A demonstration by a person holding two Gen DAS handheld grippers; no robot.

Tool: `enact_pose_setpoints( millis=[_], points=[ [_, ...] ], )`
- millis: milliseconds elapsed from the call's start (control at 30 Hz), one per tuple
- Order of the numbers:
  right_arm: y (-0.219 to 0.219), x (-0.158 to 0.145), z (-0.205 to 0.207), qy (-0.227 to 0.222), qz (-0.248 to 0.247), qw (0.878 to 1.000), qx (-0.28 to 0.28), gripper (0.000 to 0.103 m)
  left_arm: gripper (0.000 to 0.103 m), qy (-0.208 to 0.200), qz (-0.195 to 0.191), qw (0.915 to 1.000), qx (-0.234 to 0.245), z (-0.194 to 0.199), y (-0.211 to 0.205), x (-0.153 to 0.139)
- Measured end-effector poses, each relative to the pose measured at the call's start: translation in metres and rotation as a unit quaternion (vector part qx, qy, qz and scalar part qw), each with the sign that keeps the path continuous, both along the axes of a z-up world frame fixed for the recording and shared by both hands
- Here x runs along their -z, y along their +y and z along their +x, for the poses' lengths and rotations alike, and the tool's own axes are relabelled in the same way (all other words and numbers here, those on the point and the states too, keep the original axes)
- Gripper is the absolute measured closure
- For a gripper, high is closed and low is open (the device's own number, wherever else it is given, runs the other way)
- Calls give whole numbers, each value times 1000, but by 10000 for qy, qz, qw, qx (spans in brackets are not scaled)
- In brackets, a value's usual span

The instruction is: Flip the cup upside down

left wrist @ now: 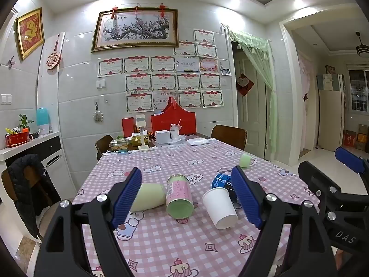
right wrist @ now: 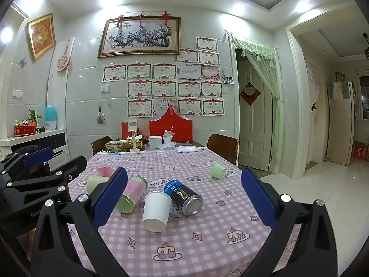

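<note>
A white paper cup [left wrist: 220, 207] lies tipped on the pink checked tablecloth, its base toward me; it also shows in the right wrist view [right wrist: 156, 210]. A pale green cup [left wrist: 147, 196] lies on its side left of it, partly behind my left finger. A small green cup [left wrist: 245, 160] lies farther back right; it also shows in the right wrist view [right wrist: 217, 170]. My left gripper [left wrist: 188, 196] is open and empty, above the near table. My right gripper [right wrist: 184, 202] is open and empty, with the white cup between its fingers' line of sight.
A pink-and-green canister [left wrist: 179, 196] and a blue can [right wrist: 183, 196] lie on their sides beside the white cup. A pink cup [right wrist: 105, 170] sits far left. Boxes, a red holder [left wrist: 173, 120] and clutter fill the table's far end. Chairs stand around the table.
</note>
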State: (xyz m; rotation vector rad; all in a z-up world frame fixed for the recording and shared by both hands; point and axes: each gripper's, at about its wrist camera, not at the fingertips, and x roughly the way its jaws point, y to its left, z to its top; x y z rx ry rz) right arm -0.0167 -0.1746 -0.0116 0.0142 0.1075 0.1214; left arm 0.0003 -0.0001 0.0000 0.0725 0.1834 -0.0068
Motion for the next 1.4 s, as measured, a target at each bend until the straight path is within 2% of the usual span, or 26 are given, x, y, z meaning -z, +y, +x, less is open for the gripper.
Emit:
enact_pose_setpoints(
  millis=[1400],
  points=[
    [0,2,3,-17,-29,10000,3,8,24,-10,0,10000,3,0,0,0]
  ],
)
